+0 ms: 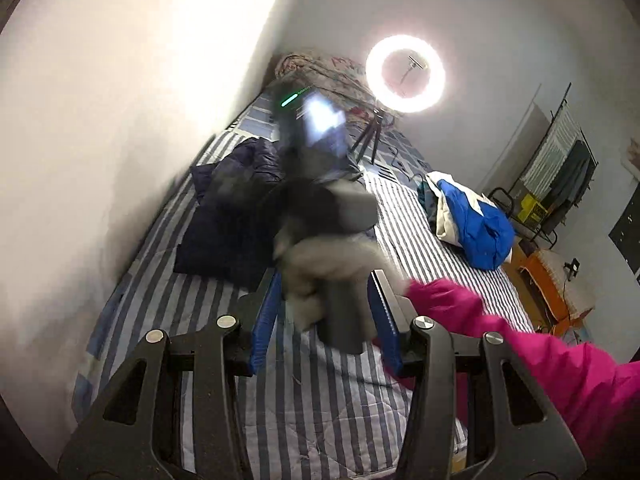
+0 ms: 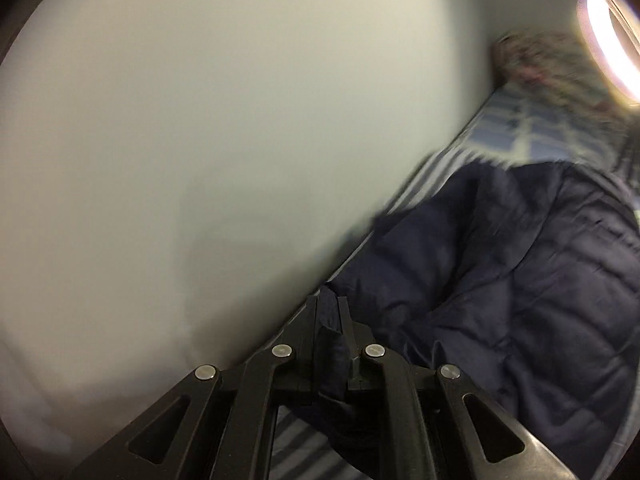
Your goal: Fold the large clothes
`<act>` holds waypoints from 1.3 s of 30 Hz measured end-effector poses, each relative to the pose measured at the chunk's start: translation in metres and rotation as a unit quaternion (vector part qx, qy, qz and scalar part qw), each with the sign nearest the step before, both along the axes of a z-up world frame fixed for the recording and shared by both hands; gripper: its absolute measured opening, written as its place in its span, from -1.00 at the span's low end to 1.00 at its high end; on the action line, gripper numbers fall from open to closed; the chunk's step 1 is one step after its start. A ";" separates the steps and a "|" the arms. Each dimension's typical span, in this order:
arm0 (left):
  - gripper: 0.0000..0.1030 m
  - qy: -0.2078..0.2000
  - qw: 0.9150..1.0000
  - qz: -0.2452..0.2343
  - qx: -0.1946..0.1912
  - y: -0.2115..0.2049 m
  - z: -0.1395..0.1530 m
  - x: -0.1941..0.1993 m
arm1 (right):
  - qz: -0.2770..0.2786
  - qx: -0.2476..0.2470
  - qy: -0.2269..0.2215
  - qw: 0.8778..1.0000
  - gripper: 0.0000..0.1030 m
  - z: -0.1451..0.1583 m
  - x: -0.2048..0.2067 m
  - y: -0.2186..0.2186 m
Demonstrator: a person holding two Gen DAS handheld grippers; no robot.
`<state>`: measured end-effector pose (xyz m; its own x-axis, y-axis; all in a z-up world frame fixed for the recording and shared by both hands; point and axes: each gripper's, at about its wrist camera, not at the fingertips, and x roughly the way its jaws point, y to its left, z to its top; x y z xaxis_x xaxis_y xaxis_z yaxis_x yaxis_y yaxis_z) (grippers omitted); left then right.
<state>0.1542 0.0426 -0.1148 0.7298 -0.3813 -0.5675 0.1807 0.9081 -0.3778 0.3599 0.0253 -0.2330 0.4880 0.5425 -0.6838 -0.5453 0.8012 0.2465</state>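
our right hand-held gripper (image 2: 330, 312) pinches the navy jacket (image 2: 500, 280); our left hand-held gripper (image 1: 326, 300) gapes, holding nothing, above the striped bed (image 1: 320, 408).

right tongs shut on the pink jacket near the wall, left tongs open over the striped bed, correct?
Not quite. The right tongs are shut on the navy jacket, not the pink one; the right wrist view shows dark quilted fabric pinched between them. The pink jacket lies by the open left tongs. The rest holds.
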 end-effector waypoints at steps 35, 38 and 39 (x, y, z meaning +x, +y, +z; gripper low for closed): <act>-0.09 0.052 0.976 0.042 0.207 -0.042 -0.051 0.177 | -0.217 0.134 0.109 0.961 0.45 -0.059 -0.056 -0.281; -0.11 0.103 0.965 0.064 0.233 -0.028 -0.091 0.202 | -0.214 0.140 0.127 0.958 0.45 -0.073 -0.051 -0.279; -0.11 0.117 0.953 0.072 0.271 -0.024 -0.110 0.210 | -0.210 0.143 0.135 0.958 0.45 -0.079 -0.047 -0.276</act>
<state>0.3637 0.0183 -0.2251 0.5821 0.1079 -0.8059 0.0079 0.9904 0.1384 0.3130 -0.2508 -0.3124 0.5309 0.5210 -0.6684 -0.0754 0.8146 0.5751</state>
